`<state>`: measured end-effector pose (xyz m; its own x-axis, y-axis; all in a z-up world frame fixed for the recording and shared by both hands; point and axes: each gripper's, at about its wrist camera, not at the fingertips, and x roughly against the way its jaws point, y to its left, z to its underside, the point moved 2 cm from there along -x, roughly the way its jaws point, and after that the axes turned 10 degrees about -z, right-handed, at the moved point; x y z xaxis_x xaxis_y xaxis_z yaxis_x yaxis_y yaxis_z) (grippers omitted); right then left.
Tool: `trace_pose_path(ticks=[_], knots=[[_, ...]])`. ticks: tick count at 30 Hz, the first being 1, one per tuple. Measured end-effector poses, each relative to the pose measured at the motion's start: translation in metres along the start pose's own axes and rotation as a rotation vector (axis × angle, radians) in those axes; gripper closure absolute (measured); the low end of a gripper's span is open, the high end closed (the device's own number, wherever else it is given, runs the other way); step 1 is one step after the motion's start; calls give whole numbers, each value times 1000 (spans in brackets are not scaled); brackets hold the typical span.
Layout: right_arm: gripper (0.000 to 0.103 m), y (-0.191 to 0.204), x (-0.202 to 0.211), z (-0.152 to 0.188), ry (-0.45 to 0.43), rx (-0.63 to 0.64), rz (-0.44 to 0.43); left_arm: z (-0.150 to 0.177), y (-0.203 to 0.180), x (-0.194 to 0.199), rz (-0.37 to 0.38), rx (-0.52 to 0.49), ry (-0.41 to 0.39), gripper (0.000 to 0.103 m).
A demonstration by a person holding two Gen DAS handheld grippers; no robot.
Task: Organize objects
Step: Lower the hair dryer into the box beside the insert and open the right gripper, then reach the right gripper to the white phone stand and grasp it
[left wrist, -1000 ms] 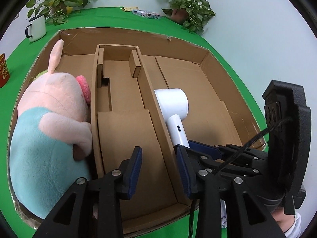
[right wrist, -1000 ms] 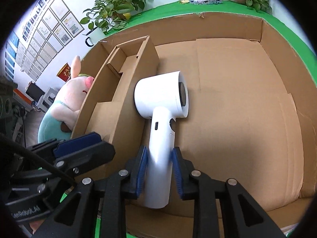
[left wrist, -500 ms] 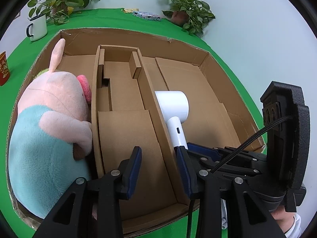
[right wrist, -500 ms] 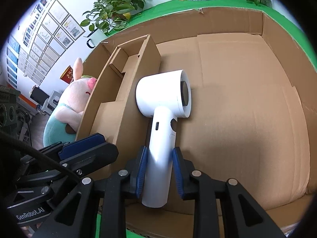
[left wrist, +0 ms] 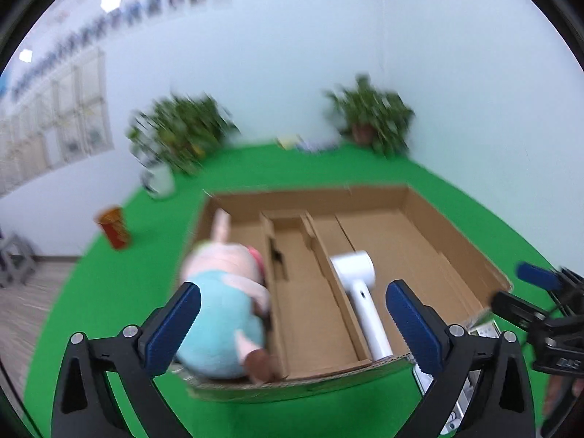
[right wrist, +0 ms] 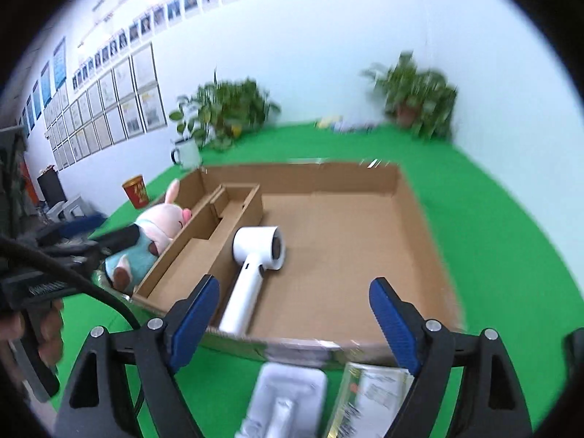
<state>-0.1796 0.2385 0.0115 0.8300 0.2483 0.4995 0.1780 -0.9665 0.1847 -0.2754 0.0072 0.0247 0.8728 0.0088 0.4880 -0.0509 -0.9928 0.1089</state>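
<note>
Two sets of tongs are seen above the near edge of a green-covered desk (right wrist: 492, 219), both pointing down toward a shallow cardboard box (right wrist: 416, 197). The left tongs (left wrist: 292, 315) are opening, their blue pads spread wide, and nothing is gripped between them. The right tongs (right wrist: 294, 315) are likewise opening, with nothing pressed by the pads (the handle end of the dryer is merely seen in the gap, lying below and beyond them).

The white hair dryer (right wrist: 255, 259) is laid flat in the large right compartment of the box, its handle pointing toward the near wall and its round head just beside the cardboard divider (right wrist: 219, 255). The narrow middle compartment is bounded by that divider. A plush pig (left wrist: 222, 299) in a light blue top is lodged in the left compartment, against the partition.

Outside the box, on the near side, a white plastic tray (right wrist: 288, 398) and a clear packet (right wrist: 368, 390) are seen on the desk. Farther back a white mug (right wrist: 187, 153), a red cup (right wrist: 135, 191) and two potted plants (right wrist: 419, 91) are set; much of the left wrist view is blurred.
</note>
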Motion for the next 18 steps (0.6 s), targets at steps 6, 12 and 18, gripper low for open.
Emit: trace_pose_path(ticks=[6, 12, 18], knots=[[19, 5, 35, 26, -63, -36, -14, 23, 15, 57, -77, 76, -34, 1], [87, 16, 38, 47, -11, -8, 23, 51, 17, 89, -97, 63, -37, 15], [52, 19, 37, 55, 19, -7, 26, 71, 9, 94, -51, 37, 30, 86]])
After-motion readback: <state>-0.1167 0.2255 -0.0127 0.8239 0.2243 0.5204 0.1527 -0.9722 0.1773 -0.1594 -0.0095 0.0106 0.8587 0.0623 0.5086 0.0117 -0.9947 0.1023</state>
